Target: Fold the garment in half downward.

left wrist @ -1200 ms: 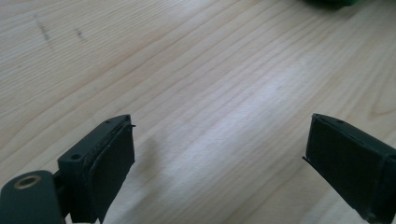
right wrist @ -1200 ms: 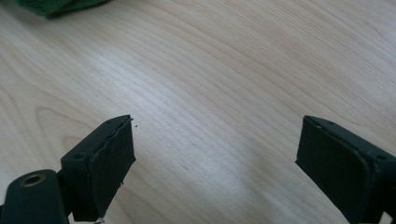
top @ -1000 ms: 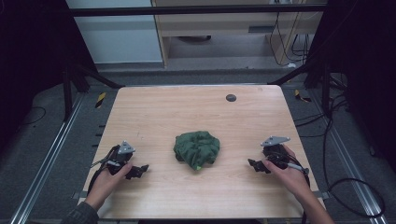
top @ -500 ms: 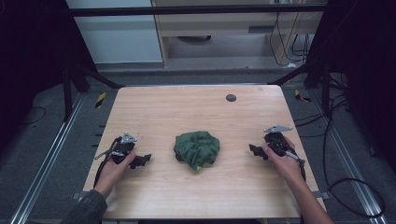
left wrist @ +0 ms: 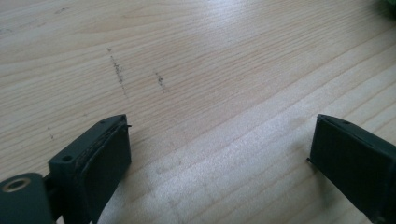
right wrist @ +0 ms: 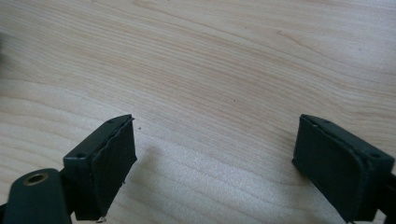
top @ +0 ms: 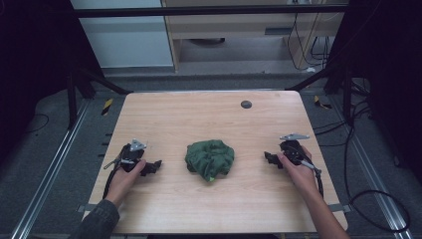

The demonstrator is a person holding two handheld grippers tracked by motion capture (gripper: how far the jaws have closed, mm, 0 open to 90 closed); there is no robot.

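A crumpled dark green cloth (top: 210, 159) lies in a heap near the middle of the wooden table (top: 199, 119), with a small bright green bit at its near edge. My left gripper (top: 153, 167) rests low over the table to the cloth's left, jaws pointing toward it, a gap of bare wood between. My right gripper (top: 269, 159) sits to the cloth's right, also pointing inward. In the left gripper view the left gripper (left wrist: 219, 154) is open over bare wood. In the right gripper view the right gripper (right wrist: 215, 163) is open, nothing between its jaws.
A small dark round disc (top: 246, 104) lies near the table's far edge. Black frame bars (top: 99, 82) and cables (top: 358, 124) flank the table on the floor. A light cabinet (top: 239, 25) stands beyond the far edge.
Both hands have moved forward and slightly inward along the table, carrying the grippers closer to the cloth's level. The cloth has not moved.
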